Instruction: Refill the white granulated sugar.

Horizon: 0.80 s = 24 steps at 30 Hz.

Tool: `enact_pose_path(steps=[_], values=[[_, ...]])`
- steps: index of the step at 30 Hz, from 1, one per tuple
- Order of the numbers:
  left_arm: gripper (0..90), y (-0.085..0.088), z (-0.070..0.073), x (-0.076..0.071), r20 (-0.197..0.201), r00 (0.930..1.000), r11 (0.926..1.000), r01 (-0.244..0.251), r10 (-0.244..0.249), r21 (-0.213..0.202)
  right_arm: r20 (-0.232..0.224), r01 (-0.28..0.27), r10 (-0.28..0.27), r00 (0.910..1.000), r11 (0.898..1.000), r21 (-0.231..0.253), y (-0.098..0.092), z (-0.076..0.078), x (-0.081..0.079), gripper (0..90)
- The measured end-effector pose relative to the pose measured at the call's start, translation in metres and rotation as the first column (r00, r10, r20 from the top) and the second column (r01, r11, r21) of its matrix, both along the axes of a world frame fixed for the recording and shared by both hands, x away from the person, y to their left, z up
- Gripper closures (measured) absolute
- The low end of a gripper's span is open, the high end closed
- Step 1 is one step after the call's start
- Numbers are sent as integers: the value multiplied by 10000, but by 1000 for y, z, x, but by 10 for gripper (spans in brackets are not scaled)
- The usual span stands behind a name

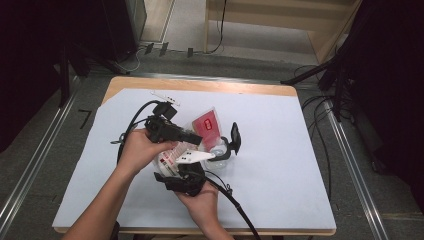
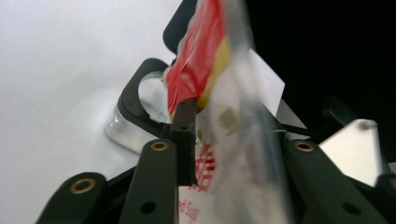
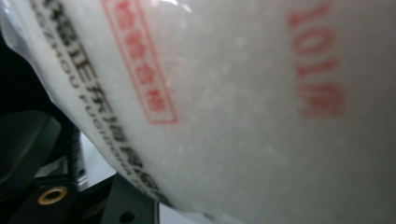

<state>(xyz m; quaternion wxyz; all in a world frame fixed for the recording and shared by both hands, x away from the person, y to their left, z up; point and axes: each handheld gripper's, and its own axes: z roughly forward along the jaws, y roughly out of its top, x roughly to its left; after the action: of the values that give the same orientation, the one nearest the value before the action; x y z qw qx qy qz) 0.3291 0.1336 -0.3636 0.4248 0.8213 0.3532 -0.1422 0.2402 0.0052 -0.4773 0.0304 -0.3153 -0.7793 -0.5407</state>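
Between the pads of my left claw (image 2: pixel 233 154) sat the top of a clear plastic bag (image 2: pixel 238 140) with a red-and-yellow label; the jaws stood partly spread, and I could not tell whether the pads truly pressed the film. My right claw (image 1: pixel 186 176) had the lower, bulging part of that bag (image 3: pixel 243 112), full of white granules, right against its camera; whether it was clamped on the bag or merely cupped it, I could not tell. From the high view the bag (image 1: pixel 200 135) was held over the middle of the white-covered surface (image 1: pixel 280 165), just beside a clear container (image 1: pixel 220 150) with a black hinged lid standing open. I judged the job mid-way: the bag was picked up and brought to the container, while tipping the granules in, setting the bag down and shutting the lid all remained.
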Motion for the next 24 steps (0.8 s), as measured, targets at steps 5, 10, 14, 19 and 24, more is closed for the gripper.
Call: enact_pose_path(steps=[5, 10, 14, 19, 24], values=[[703, 4, 9, -3, 277, 9994, 9989, -230, 219, 413, -184, -111, 117, 9998, 9994, 338, 1, 1, -1, 605], [817, 2, 14, -7, 624, 9977, 9967, -315, 269, 750, -368, -290, 312, 9988, 9978, 599, 1, 5, -3, 590], [836, -3, 18, -10, 653, 9972, 9939, -425, 360, 1020, -9, -244, 244, 9997, 9994, 239, 3, 9, -6, 544], [823, -4, 18, -11, 543, 9975, 9936, -511, 458, 1005, -79, -318, 321, 9995, 9990, 327, 4, 11, -7, 532], [809, -5, 17, -10, 417, 9974, 9942, -630, 595, 872, 5, -224, 224, 9997, 9997, 99, 5, 13, -6, 580]])
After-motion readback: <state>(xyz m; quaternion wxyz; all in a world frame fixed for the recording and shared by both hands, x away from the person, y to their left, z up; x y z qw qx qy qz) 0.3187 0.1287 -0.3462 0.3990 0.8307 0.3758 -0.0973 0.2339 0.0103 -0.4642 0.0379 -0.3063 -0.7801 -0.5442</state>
